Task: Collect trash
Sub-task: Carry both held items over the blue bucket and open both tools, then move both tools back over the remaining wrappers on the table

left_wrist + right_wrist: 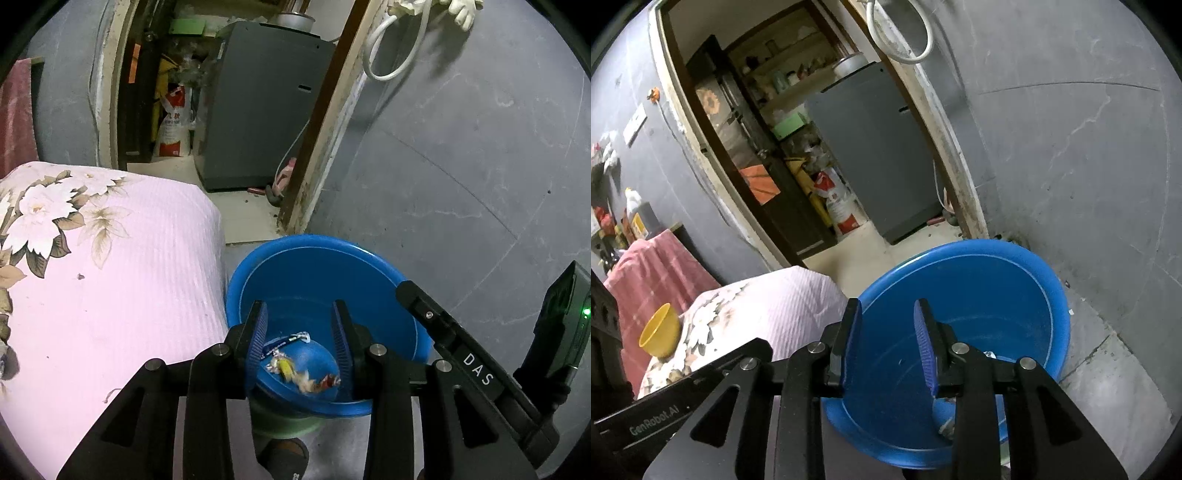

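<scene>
A blue plastic basin (314,273) stands on the floor beside the bed. On its bottom lie several small wrappers (303,373): yellow, red, white and a blue-and-white strip, slightly blurred. My left gripper (299,306) hangs over the basin with its jaws open; nothing sits between the blue pads, and the wrappers show below the gap. In the right wrist view the same basin (979,288) fills the lower middle, and my right gripper (887,304) is open above its inside, holding nothing. A scrap (945,424) peeks out behind the right finger. The right tool's black body (476,369) crosses the basin's right rim.
A bed with a pink floral cover (110,277) presses against the basin's left side; a yellow cup (661,330) rests on it. Behind is a doorway with a grey appliance (258,110) and sacks. Grey wall (480,166) runs to the right. Something green (284,424) sits under the basin.
</scene>
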